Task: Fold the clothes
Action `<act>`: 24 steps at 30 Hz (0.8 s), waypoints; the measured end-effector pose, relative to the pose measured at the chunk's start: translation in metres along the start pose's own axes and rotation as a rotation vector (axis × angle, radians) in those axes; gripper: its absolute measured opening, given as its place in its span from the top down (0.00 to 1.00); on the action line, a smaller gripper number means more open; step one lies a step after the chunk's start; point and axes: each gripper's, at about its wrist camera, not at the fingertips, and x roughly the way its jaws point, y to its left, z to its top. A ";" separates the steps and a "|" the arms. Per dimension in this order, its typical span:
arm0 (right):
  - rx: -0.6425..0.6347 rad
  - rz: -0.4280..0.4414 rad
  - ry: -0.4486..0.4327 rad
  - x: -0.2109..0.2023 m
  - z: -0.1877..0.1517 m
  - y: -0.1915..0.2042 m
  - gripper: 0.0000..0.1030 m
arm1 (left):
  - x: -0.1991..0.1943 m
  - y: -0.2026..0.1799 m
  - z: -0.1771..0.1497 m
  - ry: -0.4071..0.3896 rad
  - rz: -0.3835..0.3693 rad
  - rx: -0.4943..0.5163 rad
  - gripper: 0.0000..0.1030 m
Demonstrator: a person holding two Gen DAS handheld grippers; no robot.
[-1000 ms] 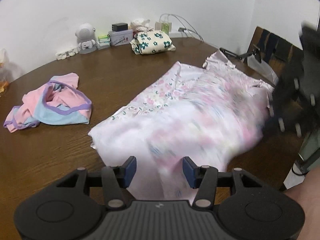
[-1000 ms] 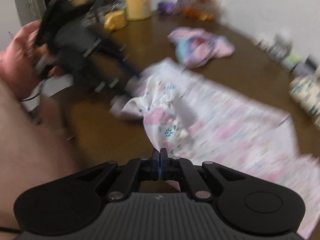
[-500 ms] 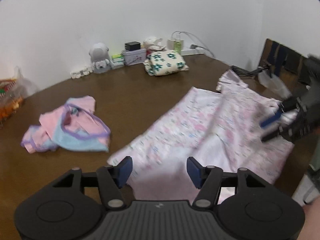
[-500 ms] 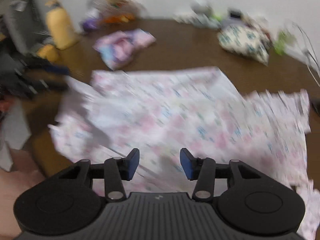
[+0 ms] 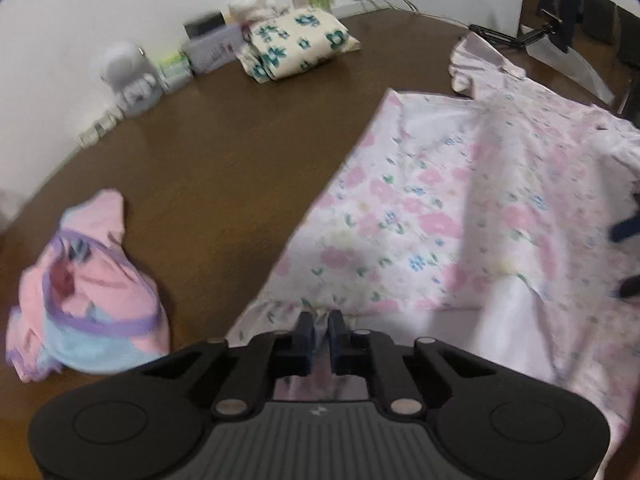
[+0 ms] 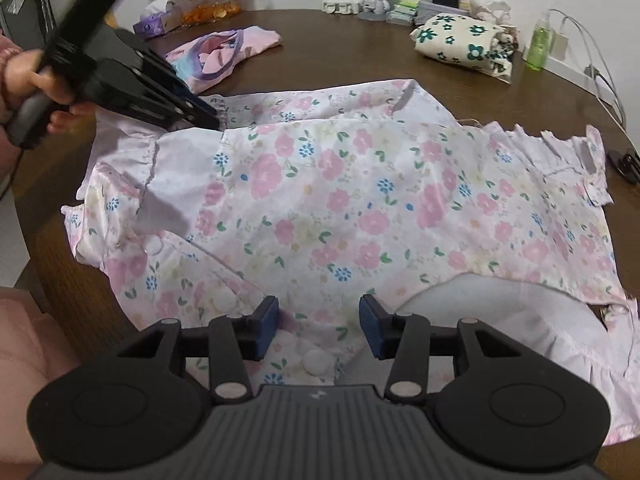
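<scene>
In the left wrist view the right hand-held gripper (image 5: 625, 256) is cut off by the right edge, only dark finger ends showing. The white figurine (image 5: 128, 76) at the wall is blurred; the floral garment (image 6: 592, 392) runs past the right edge

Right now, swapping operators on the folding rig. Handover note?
Left gripper: shut on the hem of the floral garment.
Right gripper: open above the near edge, holding nothing.
Garment lies spread on the brown table, partly folded over itself.
Cream floral bundle already folded; pink-and-blue garment lies crumpled, untouched.
Left: finish this fold, then the crumpled one.
</scene>
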 end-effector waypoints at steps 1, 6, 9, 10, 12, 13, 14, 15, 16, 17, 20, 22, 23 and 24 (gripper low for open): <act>0.011 0.005 -0.007 -0.002 -0.002 -0.002 0.56 | 0.002 0.001 0.001 -0.005 0.015 0.005 0.95; 0.069 0.026 -0.031 -0.007 -0.010 -0.008 0.54 | 0.017 0.012 0.018 -0.011 0.077 0.035 0.95; 0.095 0.027 -0.041 -0.009 -0.014 -0.008 0.53 | 0.031 0.022 0.034 -0.016 0.121 0.046 0.95; 0.099 0.028 -0.043 -0.010 -0.015 -0.008 0.53 | 0.035 0.026 0.040 -0.014 0.125 0.036 0.95; 0.108 0.030 -0.046 -0.012 -0.017 -0.007 0.51 | 0.041 0.034 0.051 -0.012 0.124 0.008 0.95; 0.113 0.031 -0.048 -0.012 -0.018 -0.005 0.51 | 0.044 0.036 0.055 -0.013 0.127 0.000 0.95; 0.119 0.034 -0.048 -0.013 -0.019 -0.005 0.51 | 0.047 0.038 0.058 -0.015 0.134 -0.002 0.95; 0.125 0.038 -0.049 -0.014 -0.019 -0.004 0.51 | 0.049 0.039 0.061 -0.016 0.140 -0.010 0.94; 0.131 0.042 -0.050 -0.015 -0.020 -0.003 0.51 | 0.049 0.042 0.062 -0.013 0.140 -0.031 0.91; 0.139 0.040 -0.063 -0.019 -0.021 -0.004 0.51 | 0.047 0.046 0.062 -0.012 0.133 -0.059 0.89; 0.178 -0.022 -0.125 -0.036 -0.023 -0.015 0.51 | 0.020 0.049 0.051 -0.077 0.078 -0.122 0.83; 0.231 -0.088 -0.150 -0.046 -0.024 -0.032 0.51 | -0.006 0.038 0.036 -0.128 0.026 -0.110 0.74; 0.259 -0.122 -0.162 -0.050 -0.024 -0.041 0.51 | -0.018 0.031 0.029 -0.147 -0.007 -0.099 0.72; 0.285 -0.162 -0.167 -0.053 -0.026 -0.050 0.51 | -0.029 0.023 0.021 -0.161 -0.045 -0.084 0.71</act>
